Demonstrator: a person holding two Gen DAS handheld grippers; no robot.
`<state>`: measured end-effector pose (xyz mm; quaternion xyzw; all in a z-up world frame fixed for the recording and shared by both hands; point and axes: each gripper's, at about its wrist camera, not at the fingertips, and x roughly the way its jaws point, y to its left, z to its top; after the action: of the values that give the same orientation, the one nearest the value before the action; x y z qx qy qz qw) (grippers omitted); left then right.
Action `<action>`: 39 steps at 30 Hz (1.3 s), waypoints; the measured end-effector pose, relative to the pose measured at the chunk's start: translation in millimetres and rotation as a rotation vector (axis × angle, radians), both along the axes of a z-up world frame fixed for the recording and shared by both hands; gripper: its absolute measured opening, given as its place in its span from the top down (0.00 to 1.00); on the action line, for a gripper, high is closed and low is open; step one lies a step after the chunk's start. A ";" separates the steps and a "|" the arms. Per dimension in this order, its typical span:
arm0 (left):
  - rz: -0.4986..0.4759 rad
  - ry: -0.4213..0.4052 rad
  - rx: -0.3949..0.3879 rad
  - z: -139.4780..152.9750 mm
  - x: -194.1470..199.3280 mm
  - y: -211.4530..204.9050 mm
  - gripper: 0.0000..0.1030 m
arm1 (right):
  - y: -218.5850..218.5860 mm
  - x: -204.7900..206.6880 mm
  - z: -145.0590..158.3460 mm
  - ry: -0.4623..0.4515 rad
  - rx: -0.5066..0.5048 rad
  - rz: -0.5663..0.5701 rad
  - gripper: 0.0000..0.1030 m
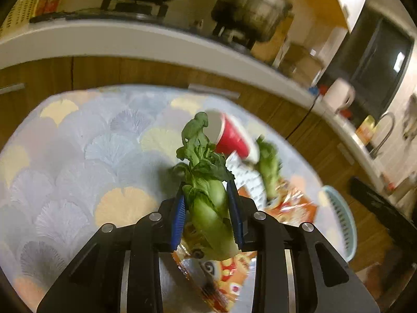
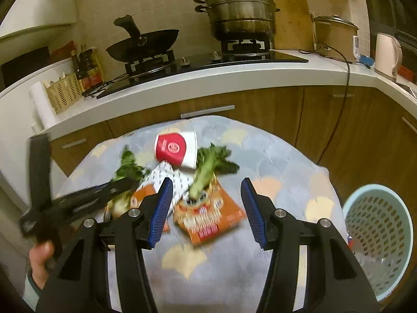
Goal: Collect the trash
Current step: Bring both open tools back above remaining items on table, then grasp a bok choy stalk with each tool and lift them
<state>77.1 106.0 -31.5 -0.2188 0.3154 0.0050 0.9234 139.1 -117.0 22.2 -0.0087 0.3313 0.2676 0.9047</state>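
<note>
The bok choy (image 1: pixel 208 208) sits right between the blue pads of my left tool (image 1: pixel 208 208), and the pads are pressed against its pale stalk on both sides, leaves pointing away from me. It's in my grip above the patterned mat (image 1: pixel 78 143) and the snack wrappers.

Just past it a red paper cup (image 1: pixel 232 140) lies on its side, mouth toward the bok choy's leaves. Beside the cup a second bok choy (image 1: pixel 268 167) rests on a white printed wrapper (image 1: pixel 247 180), and an orange snack packet (image 1: pixel 292 206) lies under its stalk end.

From my right tool (image 2: pixel 207 208), jaws standing wide with nothing between them, I'm hovering over that same orange packet. My left tool shows at the left of this view, a hand (image 2: pixel 39 263) on its handle.

Off to the right of the mat stands the pale blue perforated basket (image 2: pixel 378 237); something lies inside it, but I can't make out what.

Behind everything runs the white worktop (image 2: pixel 234 78) with a wok (image 2: pixel 142 44), a stacked steamer pot (image 2: pixel 239 7) and a kettle (image 2: pixel 387 52).
</note>
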 end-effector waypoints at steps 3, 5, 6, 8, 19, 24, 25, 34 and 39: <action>0.010 -0.061 -0.008 8.6 -10.1 -0.4 0.72 | 22.4 21.2 -7.0 0.042 -0.026 0.001 0.51; 0.029 -0.079 0.006 11.8 -16.4 -0.4 0.72 | 36.6 33.8 -14.8 0.080 -0.042 0.004 0.51; 0.039 -0.089 0.004 13.1 -19.5 0.5 0.72 | 43.8 39.5 -19.7 0.090 -0.060 0.000 0.51; 0.049 -0.101 -0.014 15.5 -21.7 2.3 0.72 | 54.0 47.4 -28.0 0.090 -0.100 -0.016 0.51; 0.063 -0.124 -0.048 15.3 -26.6 6.7 0.72 | 68.7 80.3 -72.2 0.179 -0.152 -0.055 0.76; 0.061 -0.131 -0.044 15.9 -28.5 6.3 0.72 | 56.6 68.3 -55.9 0.121 -0.075 -0.044 0.79; 0.060 -0.136 -0.041 17.1 -28.7 5.9 0.72 | 52.0 64.5 -48.5 0.098 -0.053 -0.045 0.79; 0.037 -0.191 0.002 30.0 -34.9 -7.6 0.72 | 14.6 34.8 1.7 0.031 0.033 -0.021 0.79; 0.016 -0.199 -0.002 38.6 -42.2 -17.4 0.72 | -5.8 30.4 -3.2 0.116 0.072 0.024 0.79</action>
<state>34.9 88.7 7.1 -0.2218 0.2205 -0.0099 0.9498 169.5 -122.8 19.0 0.0355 0.3733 0.2901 0.8805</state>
